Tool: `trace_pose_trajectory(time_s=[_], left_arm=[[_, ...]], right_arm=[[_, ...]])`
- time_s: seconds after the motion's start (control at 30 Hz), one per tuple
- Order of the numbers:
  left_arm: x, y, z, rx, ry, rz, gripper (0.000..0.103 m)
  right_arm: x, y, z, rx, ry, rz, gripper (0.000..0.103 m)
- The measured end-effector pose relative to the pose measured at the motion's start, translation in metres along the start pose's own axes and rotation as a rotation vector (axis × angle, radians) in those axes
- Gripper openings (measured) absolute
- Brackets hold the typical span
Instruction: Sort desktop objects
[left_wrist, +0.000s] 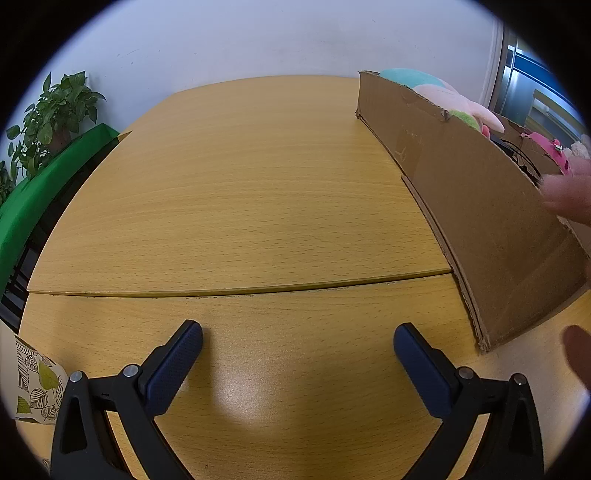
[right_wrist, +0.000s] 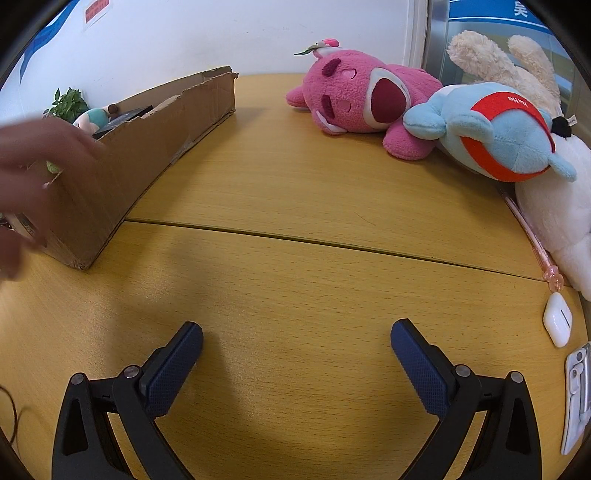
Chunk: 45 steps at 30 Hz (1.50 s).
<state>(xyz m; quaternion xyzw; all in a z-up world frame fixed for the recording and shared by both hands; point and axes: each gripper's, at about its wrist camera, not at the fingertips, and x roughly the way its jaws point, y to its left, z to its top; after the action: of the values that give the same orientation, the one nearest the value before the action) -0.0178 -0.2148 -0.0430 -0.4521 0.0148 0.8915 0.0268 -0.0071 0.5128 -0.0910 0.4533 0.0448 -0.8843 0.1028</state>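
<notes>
A cardboard box (left_wrist: 480, 192) stands on the wooden desk (left_wrist: 240, 184) to the right of my left gripper (left_wrist: 297, 334), which is open and empty over bare wood. Soft toys (left_wrist: 443, 92) stick out of the box. In the right wrist view the box (right_wrist: 147, 147) is at the left, and my right gripper (right_wrist: 295, 332) is open and empty. A pink plush bear (right_wrist: 362, 99), a blue and red plush (right_wrist: 498, 129) and a white plush (right_wrist: 554, 206) lie at the right. A pink pen (right_wrist: 532, 243) and a white earbud case (right_wrist: 557, 319) lie near the right edge.
A blurred bare hand (right_wrist: 40, 177) is at the box's near end; it also shows in the left wrist view (left_wrist: 569, 195). A potted plant (left_wrist: 55, 114) and a green surface (left_wrist: 44, 184) are beyond the desk's left edge. A white flat object (right_wrist: 578, 391) lies at the far right.
</notes>
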Motion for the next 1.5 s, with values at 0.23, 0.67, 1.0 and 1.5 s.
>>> trace_pose_trajectory(time_s=[0.23, 0.67, 1.0, 1.5], left_arm=[[0.002, 0.001, 0.001, -0.001, 0.001, 0.001, 0.103], [0.000, -0.002, 0.001, -0.003, 0.002, -0.002, 0.103], [0.001, -0.001, 0.003, -0.004, 0.004, -0.002, 0.103], [0.001, -0.001, 0.004, -0.005, 0.004, -0.002, 0.103]], right_arm=[[-0.012, 0.010, 0.007, -0.001, 0.007, -0.001, 0.103], [-0.012, 0.012, 0.010, -0.002, 0.007, -0.002, 0.103], [-0.013, 0.014, 0.009, -0.003, 0.005, -0.002, 0.103], [-0.015, 0.013, 0.010, -0.003, 0.005, -0.002, 0.103]])
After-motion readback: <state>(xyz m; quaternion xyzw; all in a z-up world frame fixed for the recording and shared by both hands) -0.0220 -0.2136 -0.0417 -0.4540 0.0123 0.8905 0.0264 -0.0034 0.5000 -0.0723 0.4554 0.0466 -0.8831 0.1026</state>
